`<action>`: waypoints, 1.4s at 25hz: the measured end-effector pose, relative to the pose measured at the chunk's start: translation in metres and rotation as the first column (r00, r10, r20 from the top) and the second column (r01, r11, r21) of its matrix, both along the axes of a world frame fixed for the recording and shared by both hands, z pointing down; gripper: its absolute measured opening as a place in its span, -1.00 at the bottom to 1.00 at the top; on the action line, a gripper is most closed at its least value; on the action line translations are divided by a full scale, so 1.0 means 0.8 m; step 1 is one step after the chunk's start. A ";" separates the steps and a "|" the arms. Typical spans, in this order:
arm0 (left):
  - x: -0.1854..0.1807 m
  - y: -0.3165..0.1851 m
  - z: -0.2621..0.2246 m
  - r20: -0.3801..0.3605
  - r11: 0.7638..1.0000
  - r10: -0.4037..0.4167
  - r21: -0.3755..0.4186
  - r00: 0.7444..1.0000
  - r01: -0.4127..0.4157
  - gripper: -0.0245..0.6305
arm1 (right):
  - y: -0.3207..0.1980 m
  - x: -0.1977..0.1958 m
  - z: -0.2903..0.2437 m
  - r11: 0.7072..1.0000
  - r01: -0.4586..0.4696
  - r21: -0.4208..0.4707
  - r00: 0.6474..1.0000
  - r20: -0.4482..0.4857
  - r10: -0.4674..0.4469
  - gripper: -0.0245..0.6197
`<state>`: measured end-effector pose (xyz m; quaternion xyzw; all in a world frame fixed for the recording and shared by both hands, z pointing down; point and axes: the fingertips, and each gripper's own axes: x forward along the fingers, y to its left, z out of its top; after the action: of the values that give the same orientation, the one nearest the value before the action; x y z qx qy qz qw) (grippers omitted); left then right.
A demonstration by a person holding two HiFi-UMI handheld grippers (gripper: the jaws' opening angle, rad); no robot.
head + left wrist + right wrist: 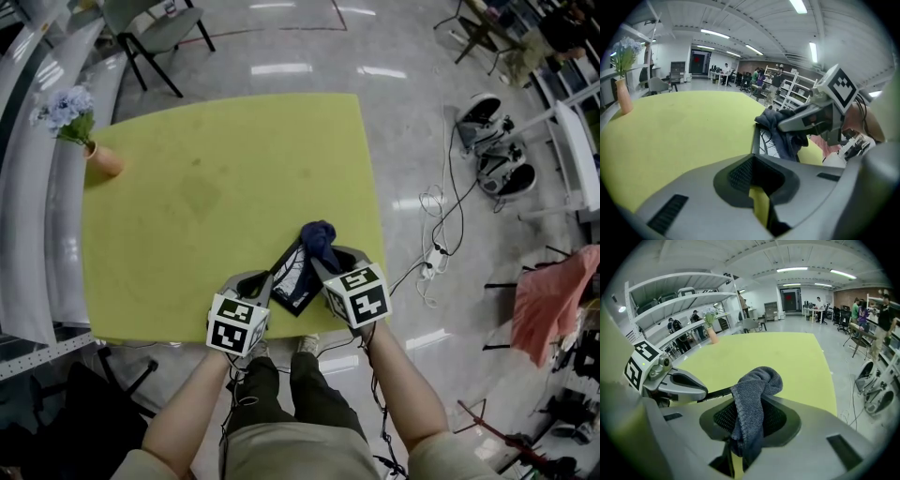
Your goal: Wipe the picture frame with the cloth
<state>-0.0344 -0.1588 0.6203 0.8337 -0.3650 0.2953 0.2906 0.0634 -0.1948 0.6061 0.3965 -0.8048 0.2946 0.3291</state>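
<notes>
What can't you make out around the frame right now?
1. Picture frame face: head view, partly covered by the cloth and right gripper; dirt too small.
2. Frame's bottom edge: left gripper view, behind the body of the left gripper.
3. Right gripper view: frame only a thin edge behind the cloth.

No legible text, label, brand, number or sign shows anywhere.

yellow-green tbl [216, 178], vase w/ flowers [101, 160], chair [153, 30], cables [437, 246]
</notes>
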 end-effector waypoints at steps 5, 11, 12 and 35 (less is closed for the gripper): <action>-0.001 0.000 -0.001 -0.022 0.999 -0.041 -0.011 0.999 0.041 -0.90 | 0.021 0.032 0.004 0.999 -0.036 -0.038 0.999 -0.023 0.035 -0.57; -0.001 -0.002 0.000 -0.013 0.999 -0.033 -0.010 0.999 0.033 -0.90 | 0.030 0.041 -0.014 0.998 -0.053 -0.042 0.999 -0.001 0.053 -0.57; -0.001 -0.002 0.000 -0.023 0.999 -0.039 -0.020 0.999 0.038 -0.90 | 0.027 0.033 -0.023 0.999 -0.042 -0.025 0.999 0.019 0.042 -0.57; -0.003 -0.001 0.000 -0.060 0.999 -0.037 -0.022 0.998 0.035 -0.90 | 0.055 -0.040 0.014 0.988 0.107 -0.109 0.994 -0.019 -0.109 -0.57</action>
<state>-0.0369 -0.1599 0.6203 0.8324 -0.3678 0.2686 0.3157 0.0311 -0.1509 0.6172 0.3377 -0.8040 0.3143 0.3753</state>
